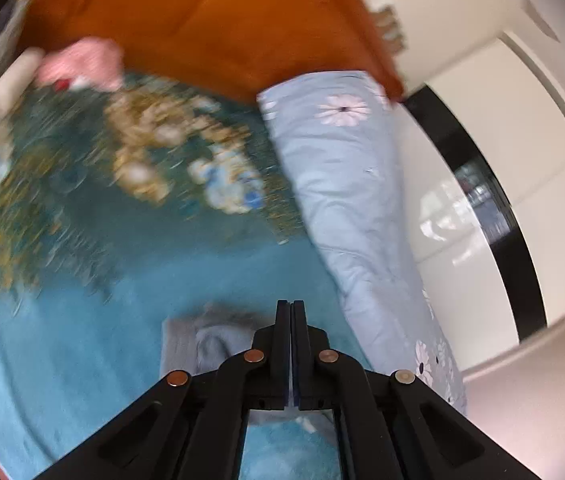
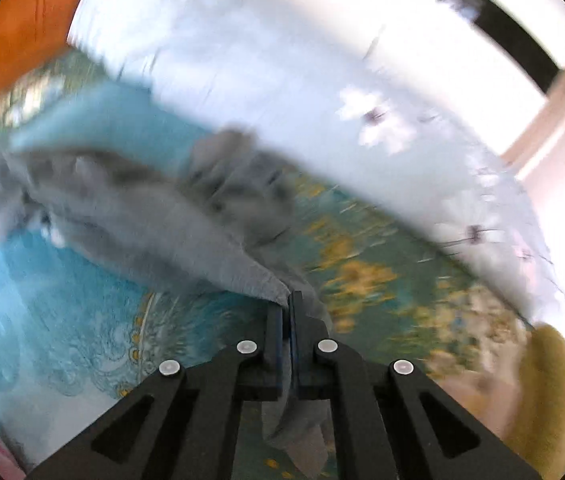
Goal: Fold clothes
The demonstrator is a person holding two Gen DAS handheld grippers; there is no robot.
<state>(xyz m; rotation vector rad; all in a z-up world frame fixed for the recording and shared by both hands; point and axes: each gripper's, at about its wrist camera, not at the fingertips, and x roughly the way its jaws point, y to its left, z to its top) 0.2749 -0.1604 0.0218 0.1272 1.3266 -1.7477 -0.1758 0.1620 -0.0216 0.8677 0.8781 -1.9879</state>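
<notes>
A grey garment (image 2: pixel 142 216) stretches blurred across the teal flowered bedspread (image 2: pixel 42 300), lifted at one corner. My right gripper (image 2: pixel 290 300) is shut on that corner, and a flap of the cloth hangs down between and below the fingers. In the left wrist view my left gripper (image 1: pixel 291 303) has its jaws pressed together with a pale sliver of cloth between the pads. The grey garment (image 1: pixel 202 340) bunches up just behind and to the left of its fingers, above the bedspread (image 1: pixel 62 360).
A pale blue daisy-print quilt (image 1: pixel 342 180) (image 2: pixel 282 60) lies along the bedspread's edge. Orange fabric (image 1: pixel 202 20) rises behind it, with a pink cloth (image 1: pixel 82 64) at its foot. White cabinet doors (image 1: pixel 462 140) stand beyond. An olive cushion (image 2: pixel 550 392) sits low right.
</notes>
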